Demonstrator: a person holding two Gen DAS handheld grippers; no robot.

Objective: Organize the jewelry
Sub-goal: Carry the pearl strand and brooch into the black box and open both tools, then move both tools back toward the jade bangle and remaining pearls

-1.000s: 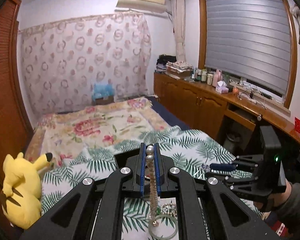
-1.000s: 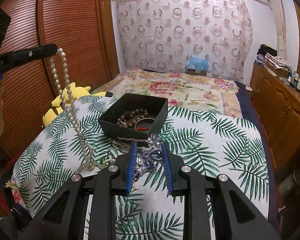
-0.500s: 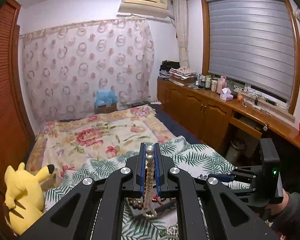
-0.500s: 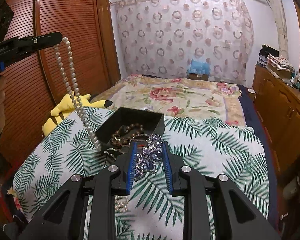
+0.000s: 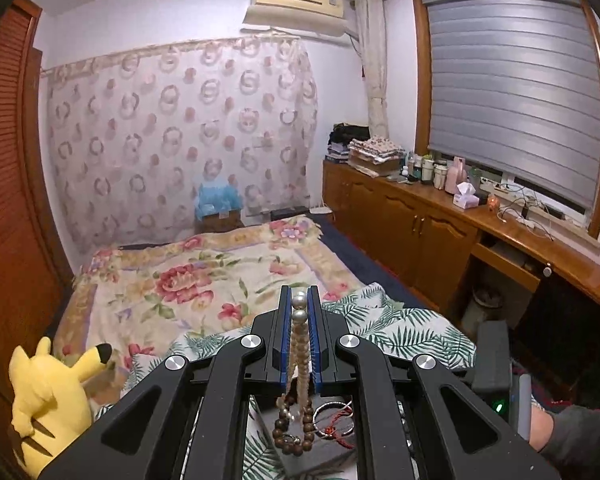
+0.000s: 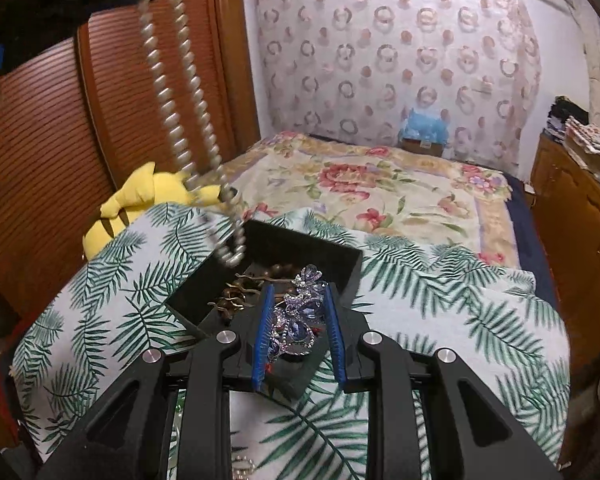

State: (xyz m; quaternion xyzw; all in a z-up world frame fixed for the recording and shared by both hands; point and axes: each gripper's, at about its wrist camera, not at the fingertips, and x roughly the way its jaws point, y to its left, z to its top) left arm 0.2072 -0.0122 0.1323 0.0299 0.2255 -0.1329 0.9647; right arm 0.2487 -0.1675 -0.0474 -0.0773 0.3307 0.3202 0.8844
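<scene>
My left gripper [image 5: 299, 307] is clamped on the pearl necklace [image 6: 188, 120], which dangles below its jaws over the black box [image 6: 342, 258]. My right gripper [image 6: 298, 334] pinches the blue crystal brooch [image 6: 298, 312] just above that box.

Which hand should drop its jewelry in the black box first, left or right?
Probably the right. The right gripper holds the blue jeweled hairpiece low, just above the black box. The left gripper holds the pearl necklace high; only its bottom loop hangs near the box's edge.
</scene>
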